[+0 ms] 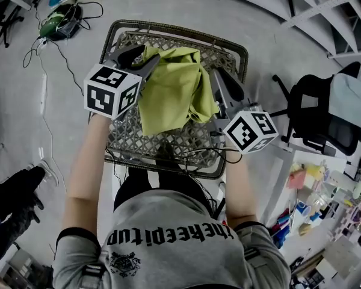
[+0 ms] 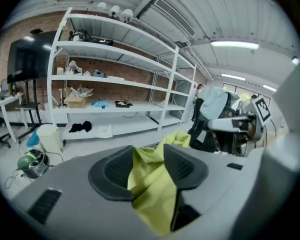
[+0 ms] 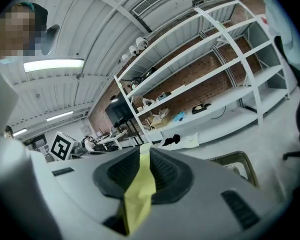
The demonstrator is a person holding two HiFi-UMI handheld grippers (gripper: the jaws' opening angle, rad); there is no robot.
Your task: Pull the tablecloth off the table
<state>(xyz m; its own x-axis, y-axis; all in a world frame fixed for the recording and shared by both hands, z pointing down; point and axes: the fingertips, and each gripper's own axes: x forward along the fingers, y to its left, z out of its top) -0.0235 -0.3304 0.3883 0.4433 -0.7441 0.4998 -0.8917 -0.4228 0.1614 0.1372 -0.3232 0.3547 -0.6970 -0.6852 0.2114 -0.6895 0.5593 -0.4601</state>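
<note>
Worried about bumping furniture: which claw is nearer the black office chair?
Right. The right claw, gripping the yellow-green cloth, is at the woven table's chair-side edge, close to the black office chair; the left claw is across the table, farther away.

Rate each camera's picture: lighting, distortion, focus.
Head view: even, flat light, sharp throughout, the green tablecloth well exposed, hardly any shadow. Left gripper view: strong fisheye with dark corners, shelving bowed, ceiling lamp blown out, the near jaws slightly soft. Right gripper view: same fisheye, scene tilted, strip light glaring, background sharper than the jaws.
</note>
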